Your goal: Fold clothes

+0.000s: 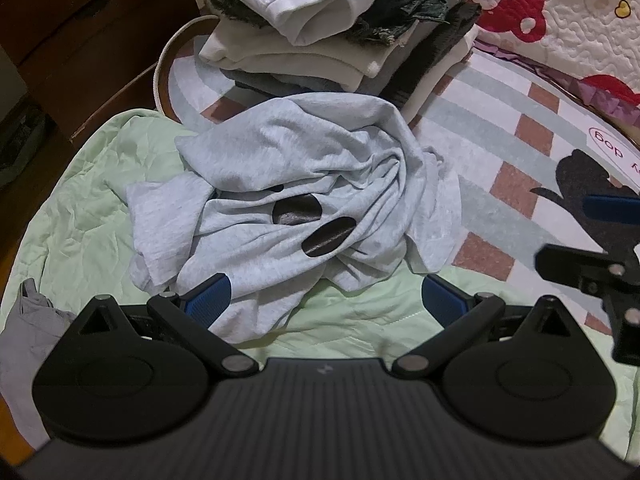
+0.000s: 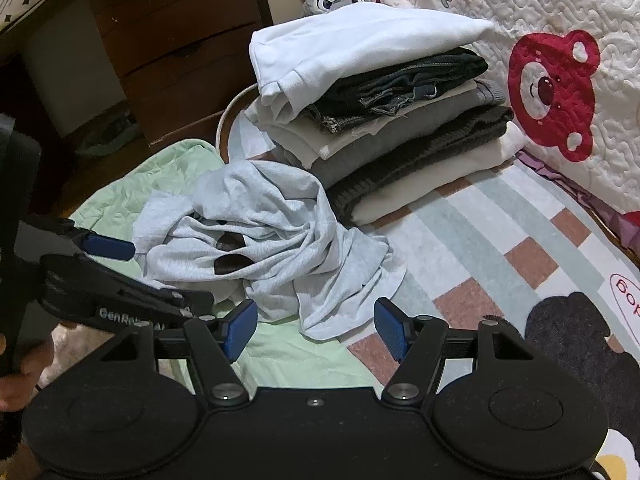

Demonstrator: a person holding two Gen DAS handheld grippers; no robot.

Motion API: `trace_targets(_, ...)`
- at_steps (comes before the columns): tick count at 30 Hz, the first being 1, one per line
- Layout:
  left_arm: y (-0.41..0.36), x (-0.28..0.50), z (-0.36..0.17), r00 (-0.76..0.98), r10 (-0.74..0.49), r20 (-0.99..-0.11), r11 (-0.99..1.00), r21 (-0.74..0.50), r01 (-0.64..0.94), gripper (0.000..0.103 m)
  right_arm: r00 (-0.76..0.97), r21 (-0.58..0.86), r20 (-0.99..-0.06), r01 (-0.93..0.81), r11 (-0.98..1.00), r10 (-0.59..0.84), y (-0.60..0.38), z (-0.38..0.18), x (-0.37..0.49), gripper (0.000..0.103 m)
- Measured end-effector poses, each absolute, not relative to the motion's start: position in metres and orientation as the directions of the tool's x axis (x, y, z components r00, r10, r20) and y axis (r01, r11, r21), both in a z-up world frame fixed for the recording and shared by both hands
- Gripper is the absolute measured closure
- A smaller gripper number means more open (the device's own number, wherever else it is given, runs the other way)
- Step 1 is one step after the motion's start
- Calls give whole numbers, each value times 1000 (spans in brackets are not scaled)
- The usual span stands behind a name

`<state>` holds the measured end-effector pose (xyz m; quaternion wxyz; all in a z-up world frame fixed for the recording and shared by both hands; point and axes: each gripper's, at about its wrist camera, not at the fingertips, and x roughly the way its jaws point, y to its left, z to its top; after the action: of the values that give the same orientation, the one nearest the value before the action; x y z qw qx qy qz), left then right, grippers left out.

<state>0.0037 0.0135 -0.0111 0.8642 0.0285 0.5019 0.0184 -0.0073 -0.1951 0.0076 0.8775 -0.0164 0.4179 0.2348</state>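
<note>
1. Far left, at the edge of the left wrist view: a second grey garment [image 1: 30, 336], rumpled and partly cut off by the frame, lying on the floor beside the pale green quilted sheet [image 1: 76, 216]. Not folded, as far as can be seen.

2. Low in the left wrist view: left gripper [image 1: 326, 304], fingers spread wide and holding nothing, poised just short of the near hem of the heap. Blue fingertips [image 1: 210, 300] close to the cloth; contact impossible to confirm.

3. Centre of both views: light grey shirt with dark oval prints [image 1: 296, 200], crumpled in a loose twisted heap, partly on the green sheet and partly on the checked mat [image 1: 500, 184]. No crease, no squared edge, sleeves lost in the bunching. Clearly unfolded at this moment.

4. Just behind the heap, touching or nearly touching its far edge: stack of folded clothes [image 2: 380, 108], white on top, dark denim and cream, grey and brown knit layers beneath, edges roughly aligned. Folded work in evidence here, a good several pieces high.

5. Right: right gripper [image 2: 316, 330], fingers likewise spread and empty, hovering over the near right corner of the shirt where sheet meets mat.

6. Judged overall: well advanced but incomplete; at least the grey shirt, and probably the garment at far left, left to flatten, fold and add to the stack.
</note>
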Motion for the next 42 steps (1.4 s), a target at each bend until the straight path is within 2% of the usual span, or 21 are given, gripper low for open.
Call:
trace_targets(3,35,10,-22,496,47,-867,999,40,-25,0,541,146,-737,-458,877,405,-191,11,-10,33)
trace_targets(6,57,22,-27,500,61,-864,998,45,-44,0,541,117,-731,-502,857,416,-186,10,-7,26)
trace_targets(11,92,43,-33,513,88,-854,996,58,-74,2,539,96,-724,-540,836,431,-180,-7,18,26)
trace_targets(12,99,47,-34,515,93,-852,995,61,-80,2,527,117,-725,-540,833,444,-179,-12,27,26)
trace_targets(15,121,60,-38,522,109,-846,993,68,-98,12,487,198,-726,-529,825,486,-173,-26,53,26)
trace_targets(17,136,68,-43,516,112,-849,991,60,-117,12,451,271,-720,-517,812,527,-168,-35,67,26)
trace_targets(19,154,75,-52,489,98,-867,988,26,-152,23,400,380,-711,-474,794,579,-160,-56,82,26)
trace_targets(23,178,80,-62,494,138,-858,980,47,-193,28,414,406,-731,-374,834,542,-143,-88,95,26)
trace_targets(29,200,94,-82,465,51,-884,974,-59,-217,28,436,490,-708,-264,831,556,-146,-101,107,26)
trace_targets(34,203,96,-96,442,-36,-896,957,-158,-242,12,412,516,-714,-238,823,566,-141,-116,126,25)
trace_targets(36,204,97,-101,433,-72,-899,947,-197,-253,11,402,533,-708,-234,813,581,-138,-125,134,25)
trace_targets(37,205,98,-104,429,-89,-899,942,-216,-258,18,398,548,-700,-232,803,593,-138,-130,137,32)
trace_targets(38,205,98,-107,424,-107,-899,936,-236,-263,29,394,563,-692,-230,794,605,-137,-134,140,62)
trace_targets(39,206,99,-110,420,-125,-899,929,-254,-269,44,393,572,-687,-226,788,611,-137,-135,139,68)
trace_targets(41,207,100,-115,412,-160,-897,915,-292,-280,51,400,597,-666,-223,771,630,-139,-133,135,79)
trace_targets(42,208,100,-118,408,-178,-895,907,-310,-286,58,408,611,-648,-224,759,643,-141,-130,132,81)
